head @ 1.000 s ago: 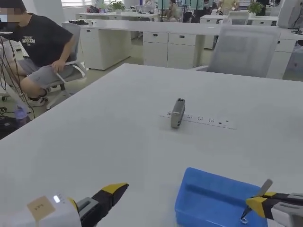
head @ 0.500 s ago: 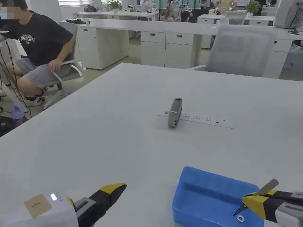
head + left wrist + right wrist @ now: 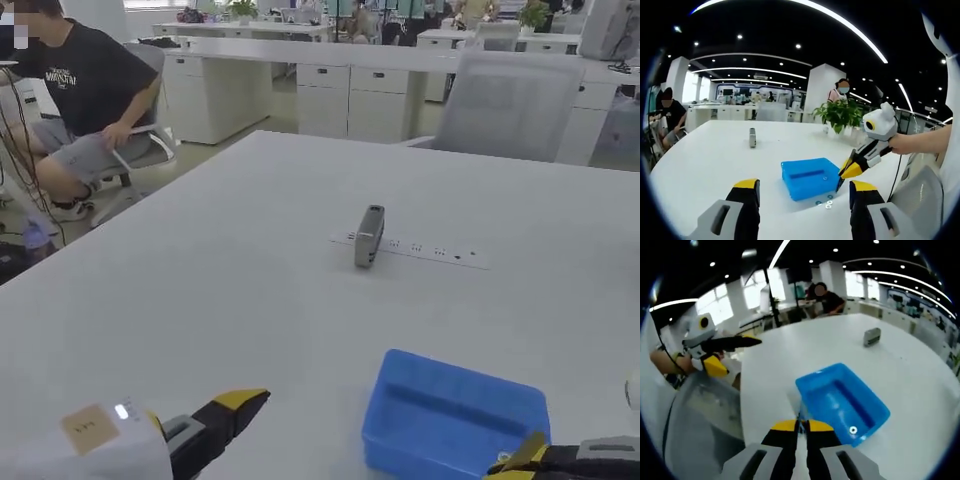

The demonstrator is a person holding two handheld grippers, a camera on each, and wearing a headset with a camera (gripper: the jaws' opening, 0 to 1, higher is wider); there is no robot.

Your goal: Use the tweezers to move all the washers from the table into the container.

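Right hand-held gripper (image 3: 800,424): clamping the tweezers (image 3: 839,186).
Left hand-held gripper (image 3: 803,184): hanging, jaws apart.
Tip: aiming at one washer (image 3: 828,203) beside the container (image 3: 801,192), pinching gently.

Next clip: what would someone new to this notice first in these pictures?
The bright blue container stands out, the one strong colour on the white table, at the end nearest the person. One washer lies inside it. A few more washers lie on the table just beside it, where the right claw points the tweezers downward.
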